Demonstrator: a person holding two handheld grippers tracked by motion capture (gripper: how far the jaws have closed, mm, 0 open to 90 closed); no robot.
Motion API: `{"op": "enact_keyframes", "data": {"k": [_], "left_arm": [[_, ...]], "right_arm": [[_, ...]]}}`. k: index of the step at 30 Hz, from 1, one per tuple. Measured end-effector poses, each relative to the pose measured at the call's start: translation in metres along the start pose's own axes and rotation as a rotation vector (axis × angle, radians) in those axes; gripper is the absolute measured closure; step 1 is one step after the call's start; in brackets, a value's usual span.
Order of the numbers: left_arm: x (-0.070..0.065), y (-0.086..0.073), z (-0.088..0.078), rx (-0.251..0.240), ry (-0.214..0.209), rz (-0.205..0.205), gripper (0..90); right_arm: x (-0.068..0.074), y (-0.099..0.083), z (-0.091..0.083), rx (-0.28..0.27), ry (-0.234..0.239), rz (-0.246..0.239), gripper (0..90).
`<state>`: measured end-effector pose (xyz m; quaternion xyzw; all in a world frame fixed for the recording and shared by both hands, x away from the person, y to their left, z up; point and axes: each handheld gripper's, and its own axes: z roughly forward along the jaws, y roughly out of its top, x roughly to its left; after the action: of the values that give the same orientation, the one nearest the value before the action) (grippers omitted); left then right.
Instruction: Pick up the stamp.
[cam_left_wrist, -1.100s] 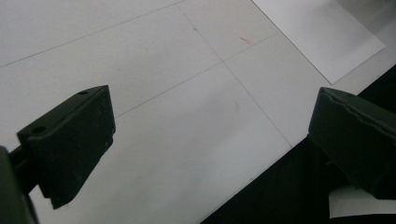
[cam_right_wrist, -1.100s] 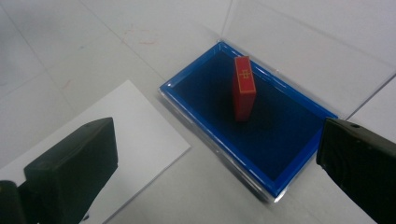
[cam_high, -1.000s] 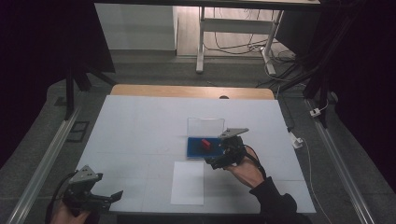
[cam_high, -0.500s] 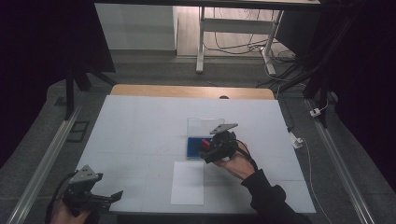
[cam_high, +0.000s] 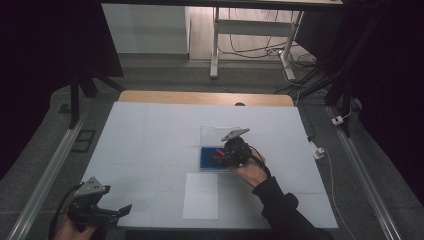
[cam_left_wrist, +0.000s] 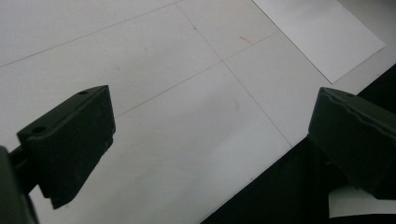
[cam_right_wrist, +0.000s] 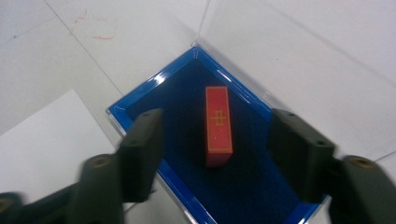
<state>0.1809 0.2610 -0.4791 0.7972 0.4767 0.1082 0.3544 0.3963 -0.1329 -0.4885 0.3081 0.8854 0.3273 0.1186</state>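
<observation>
The white table carries a blue-lined box at its middle, clear lid up. Inside lies the red block, not yet gripped: lifting remains. Its long axis runs away from the right gripper, whose jaws have just been closing, pads clear of it. The left gripper idles agape near the table's edge.

A block lies inside an open box, which sits near the middle of the worktop with its lid standing behind it. A sheet of paper lies just in front of the box, toward the person. The right hand-held gripper hangs over the box with the block between its jaws, untouched; the left hand-held gripper is well apart at the near left corner.
</observation>
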Motion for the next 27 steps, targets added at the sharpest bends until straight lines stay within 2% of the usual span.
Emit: {"op": "enact_keyframes", "data": {"k": [8,10,14,27], "left_arm": [[0.0,0.0001,0.0001,0.001,0.001,0.003,1.3],[-0.0002,0.0001,0.0003,0.003,0.002,0.004,1.3],[-0.0001,0.0001,0.0002,0.002,0.001,0.004,1.4],[-0.001,-0.0001,-0.0002,-0.001,0.004,0.011,1.3]], "right_arm": [[-0.0024,0.0035,0.001,-0.008,0.028,0.007,66.9],[-0.0019,0.0037,0.0014,-0.009,0.025,0.002,68.5],[-0.0004,0.0042,0.0023,0.003,0.011,-0.021,79.3],[-0.0002,0.0059,-0.0063,-0.021,0.022,-0.02,80.2]]}}
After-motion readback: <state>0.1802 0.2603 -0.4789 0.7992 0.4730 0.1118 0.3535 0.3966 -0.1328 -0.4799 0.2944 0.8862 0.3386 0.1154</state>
